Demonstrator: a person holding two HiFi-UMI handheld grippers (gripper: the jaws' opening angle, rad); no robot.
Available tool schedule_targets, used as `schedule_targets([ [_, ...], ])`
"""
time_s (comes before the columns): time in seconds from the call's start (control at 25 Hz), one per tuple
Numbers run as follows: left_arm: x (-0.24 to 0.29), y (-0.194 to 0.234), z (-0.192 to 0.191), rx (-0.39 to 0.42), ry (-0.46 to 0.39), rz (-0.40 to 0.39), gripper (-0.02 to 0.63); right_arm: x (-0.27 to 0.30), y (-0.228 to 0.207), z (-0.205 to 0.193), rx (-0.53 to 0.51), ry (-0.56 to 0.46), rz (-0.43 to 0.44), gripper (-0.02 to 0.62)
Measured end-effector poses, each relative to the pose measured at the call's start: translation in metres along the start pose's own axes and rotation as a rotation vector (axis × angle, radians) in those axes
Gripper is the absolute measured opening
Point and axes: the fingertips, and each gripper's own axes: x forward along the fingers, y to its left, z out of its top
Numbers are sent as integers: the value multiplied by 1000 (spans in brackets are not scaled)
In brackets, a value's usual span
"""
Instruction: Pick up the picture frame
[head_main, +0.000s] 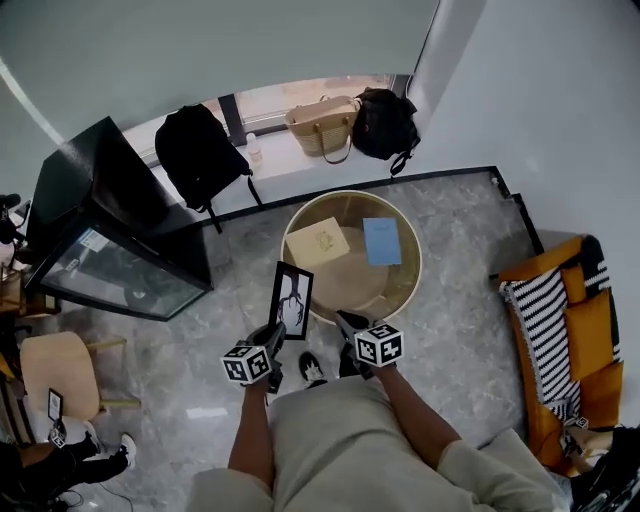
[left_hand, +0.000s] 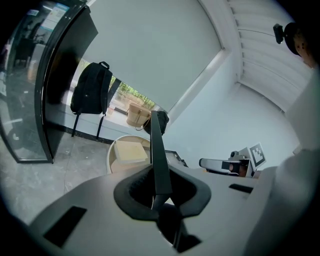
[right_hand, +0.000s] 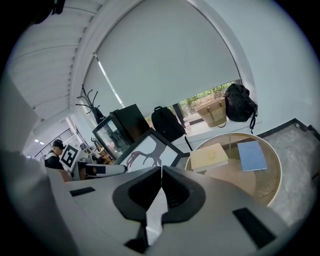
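Note:
A black picture frame with a dark antler-like print stands upright in the air over the near left rim of the round table. My left gripper is shut on its lower edge. In the left gripper view the frame shows edge-on, pinched between the jaws of the left gripper. My right gripper hovers just right of the frame, shut on nothing. In the right gripper view the right gripper is pressed closed, with the picture frame to its left.
A yellow book and a blue book lie on the table. A black glass cabinet stands at left. A black backpack, a wicker bag and a black bag sit by the window. An orange chair stands at right.

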Motion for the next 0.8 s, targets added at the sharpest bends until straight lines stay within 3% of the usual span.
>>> schedule_targets([
  [0.8,-8,1,-2,-8,-17,-20,46,-3,4,-6,-18,-9,-19,35],
])
